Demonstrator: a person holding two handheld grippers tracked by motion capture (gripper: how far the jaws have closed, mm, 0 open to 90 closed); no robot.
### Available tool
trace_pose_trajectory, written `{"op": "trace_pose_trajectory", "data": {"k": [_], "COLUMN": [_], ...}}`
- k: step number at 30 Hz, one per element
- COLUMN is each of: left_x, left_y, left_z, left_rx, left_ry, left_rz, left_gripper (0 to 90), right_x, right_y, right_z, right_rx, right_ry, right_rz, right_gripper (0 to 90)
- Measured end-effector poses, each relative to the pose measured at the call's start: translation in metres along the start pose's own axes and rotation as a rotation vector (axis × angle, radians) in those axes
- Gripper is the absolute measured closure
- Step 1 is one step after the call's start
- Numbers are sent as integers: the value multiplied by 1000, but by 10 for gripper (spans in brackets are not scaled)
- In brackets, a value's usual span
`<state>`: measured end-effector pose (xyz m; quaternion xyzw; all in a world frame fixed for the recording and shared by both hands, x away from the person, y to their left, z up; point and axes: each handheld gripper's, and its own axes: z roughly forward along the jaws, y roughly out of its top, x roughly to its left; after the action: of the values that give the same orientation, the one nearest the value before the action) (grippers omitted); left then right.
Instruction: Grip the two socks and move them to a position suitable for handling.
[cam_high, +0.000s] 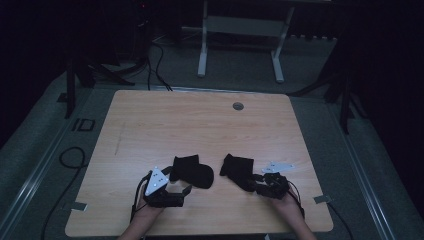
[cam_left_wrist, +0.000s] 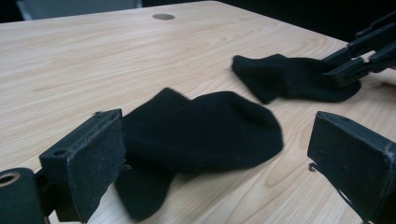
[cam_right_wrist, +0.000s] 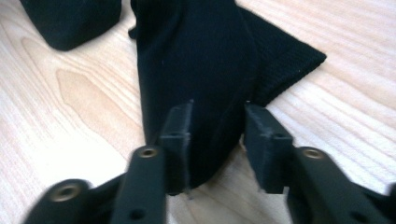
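Two black socks lie on the wooden table (cam_high: 200, 125) near its front edge. The left sock (cam_high: 192, 171) (cam_left_wrist: 205, 135) lies flat between the wide-apart jaws of my left gripper (cam_high: 177, 182) (cam_left_wrist: 217, 123), which is open and does not touch it. The right sock (cam_high: 239, 170) (cam_right_wrist: 196, 60) (cam_left_wrist: 289, 77) points away from my right gripper (cam_high: 256, 179) (cam_right_wrist: 219, 112). That gripper is shut on the sock's near end, with the cloth bunched between its two jaws. From the left gripper view, the right gripper (cam_left_wrist: 343, 70) comes in from the right onto that sock.
A round grey grommet (cam_high: 238, 106) (cam_left_wrist: 163, 17) sits in the table near its far edge. The far half of the tabletop is bare wood. Beyond the table stands a white frame (cam_high: 240, 40) on the floor, and cables (cam_high: 70, 157) trail at the left.
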<state>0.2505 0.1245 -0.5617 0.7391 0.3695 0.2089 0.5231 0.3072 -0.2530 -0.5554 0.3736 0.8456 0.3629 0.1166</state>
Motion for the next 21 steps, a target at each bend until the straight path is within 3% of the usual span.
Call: {"op": "trace_pose_trajectory", "data": {"k": [3, 5, 6, 9, 12, 18, 19, 20, 21], "left_x": [-6, -9, -10, -13, -15, -18, -18, -21, -22], "left_y": [2, 4, 4, 6, 7, 10, 10, 11, 11], "left_z": [5, 8, 10, 12, 16, 23, 23, 25, 25], "left_rx": [2, -3, 2, 8, 7, 4, 4, 6, 2], "left_ry": [-9, -22, -34, -41, -54, -77, -77, -83, -84], "left_rz": [11, 4, 3, 13, 0, -40, -40, -36, -28], "left_gripper": [47, 47, 47, 48, 49, 53, 54, 57, 57], "right_x": [1, 2, 2, 4, 7, 14, 14, 18, 19], "right_y": [2, 3, 3, 7, 16, 49, 49, 63, 68], "right_z": [1, 3, 4, 1, -11, -50, -50, -66, -71], "right_rx": [22, 43, 47, 32, -18, -174, -174, -234, -248], "right_ry": [6, -4, 2, -9, -4, 27, 27, 45, 51], "right_rz": [-2, -16, -19, -24, -34, -45, -45, -56, -61], "right_gripper": [660, 733, 824, 858, 861, 862, 862, 862, 862]}}
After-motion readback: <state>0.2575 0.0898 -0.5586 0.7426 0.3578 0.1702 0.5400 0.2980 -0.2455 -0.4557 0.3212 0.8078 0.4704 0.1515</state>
